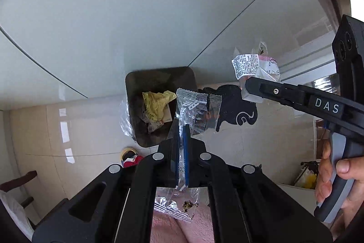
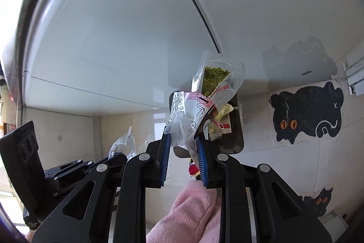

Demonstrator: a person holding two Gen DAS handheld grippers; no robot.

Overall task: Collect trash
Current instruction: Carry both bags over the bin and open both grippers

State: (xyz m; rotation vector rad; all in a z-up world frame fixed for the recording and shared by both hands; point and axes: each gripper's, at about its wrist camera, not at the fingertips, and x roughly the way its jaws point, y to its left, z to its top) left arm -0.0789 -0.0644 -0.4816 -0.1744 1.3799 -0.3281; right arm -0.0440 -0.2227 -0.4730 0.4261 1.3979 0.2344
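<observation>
Left gripper (image 1: 181, 129): black plastic linkage arms with triangular cut-outs, four round silver pivot pins in row, blue ribbed pads on fingers (image 1: 187, 152).

Right gripper (image 2: 182, 142): same black build, same silver pins, blue ribbed pads. In left wrist view, at 3 o'clock: white "DAS" lettering on black arm, small silver screw toward tip, grey handle with black trim, black camera housing with round recesses.

Pink fleece garment (image 2: 193, 215) at 6 o'clock, under both grippers. Hand (image 1: 336, 179) bare.
</observation>
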